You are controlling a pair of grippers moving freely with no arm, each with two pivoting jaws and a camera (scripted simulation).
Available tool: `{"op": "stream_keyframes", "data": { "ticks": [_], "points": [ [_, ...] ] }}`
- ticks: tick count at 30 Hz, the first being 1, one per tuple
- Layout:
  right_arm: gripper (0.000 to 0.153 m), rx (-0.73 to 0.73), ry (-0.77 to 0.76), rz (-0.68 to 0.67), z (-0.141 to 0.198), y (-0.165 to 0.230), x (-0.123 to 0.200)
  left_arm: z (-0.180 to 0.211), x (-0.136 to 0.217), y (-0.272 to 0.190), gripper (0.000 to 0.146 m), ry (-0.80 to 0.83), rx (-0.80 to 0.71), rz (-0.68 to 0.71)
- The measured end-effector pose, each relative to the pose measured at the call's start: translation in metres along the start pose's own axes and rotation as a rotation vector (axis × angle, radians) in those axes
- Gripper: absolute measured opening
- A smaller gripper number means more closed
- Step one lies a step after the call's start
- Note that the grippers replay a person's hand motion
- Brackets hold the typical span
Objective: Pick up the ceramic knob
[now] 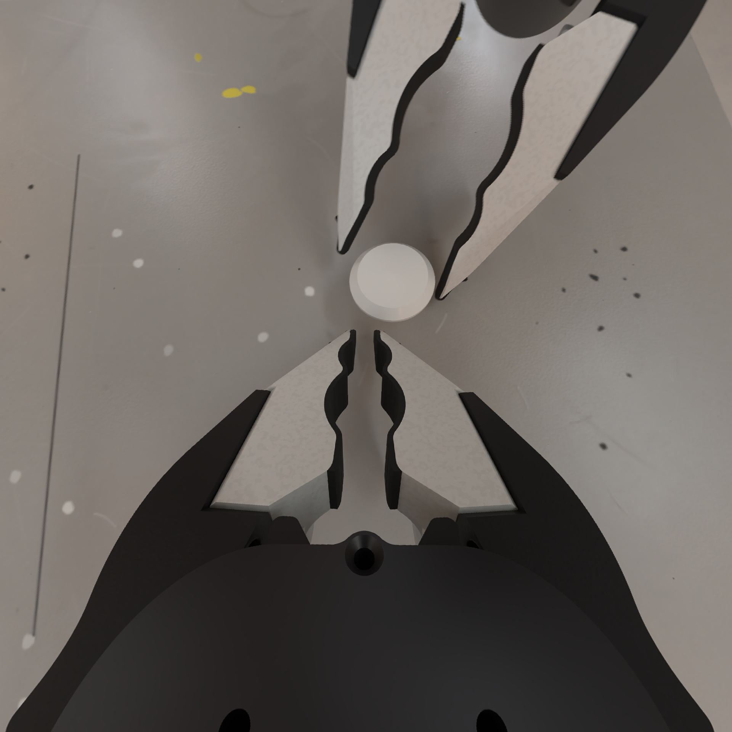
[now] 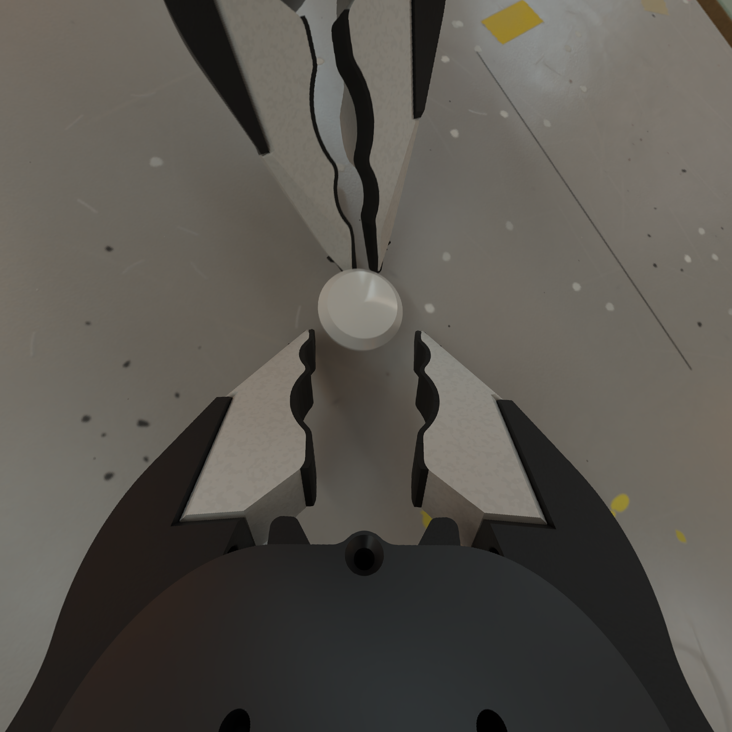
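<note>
A white round ceramic knob (image 1: 391,282) stands on the grey table top (image 1: 158,198), seen from above in both views. My left gripper (image 1: 364,332) has its jaws almost shut with only a narrow gap. It is empty, with its tips just short of the knob. My right gripper (image 2: 364,332) is open, and its fingertips flank the near edge of the knob (image 2: 359,309). The two grippers face each other across the knob. In the left wrist view the right gripper (image 1: 392,273) straddles the knob. In the right wrist view the left gripper (image 2: 366,265) points at its far side.
The table top (image 2: 554,277) is speckled with white, black and yellow paint spots. A thin dark line (image 1: 59,356) runs along it. A yellow square patch (image 2: 511,20) lies at the far right, near the table's edge.
</note>
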State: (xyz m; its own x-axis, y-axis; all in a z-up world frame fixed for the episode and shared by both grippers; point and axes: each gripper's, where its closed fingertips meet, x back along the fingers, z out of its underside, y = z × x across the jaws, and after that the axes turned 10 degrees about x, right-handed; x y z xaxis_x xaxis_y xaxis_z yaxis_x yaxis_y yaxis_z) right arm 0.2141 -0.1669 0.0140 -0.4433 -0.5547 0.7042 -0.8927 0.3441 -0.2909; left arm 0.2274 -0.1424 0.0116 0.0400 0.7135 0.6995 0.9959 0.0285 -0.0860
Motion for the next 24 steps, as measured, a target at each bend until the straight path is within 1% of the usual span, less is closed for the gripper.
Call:
{"op": "stream_keyframes", "data": {
  "ticks": [4, 10, 12, 24],
  "points": [
    [0.051, 0.016, -0.011, -0.020, -0.0059, -0.0007, -0.0079, 0.0004, 0.0000, -0.0031, 0.009, 0.002, -0.017, 0.015],
    [0.047, 0.006, -0.028, -0.074, -0.0079, 0.0014, -0.0111, 0.0005, 0.0004, -0.0029, 0.009, 0.003, -0.010, 0.024],
    [0.043, 0.006, -0.034, -0.067, -0.0087, 0.0018, -0.0116, 0.0004, 0.0005, -0.0025, 0.009, 0.001, -0.011, 0.020],
    [0.043, 0.002, -0.036, -0.055, -0.0089, 0.0018, -0.0116, 0.0005, 0.0014, -0.0022, 0.008, -0.007, -0.046, -0.018]
  ]
}}
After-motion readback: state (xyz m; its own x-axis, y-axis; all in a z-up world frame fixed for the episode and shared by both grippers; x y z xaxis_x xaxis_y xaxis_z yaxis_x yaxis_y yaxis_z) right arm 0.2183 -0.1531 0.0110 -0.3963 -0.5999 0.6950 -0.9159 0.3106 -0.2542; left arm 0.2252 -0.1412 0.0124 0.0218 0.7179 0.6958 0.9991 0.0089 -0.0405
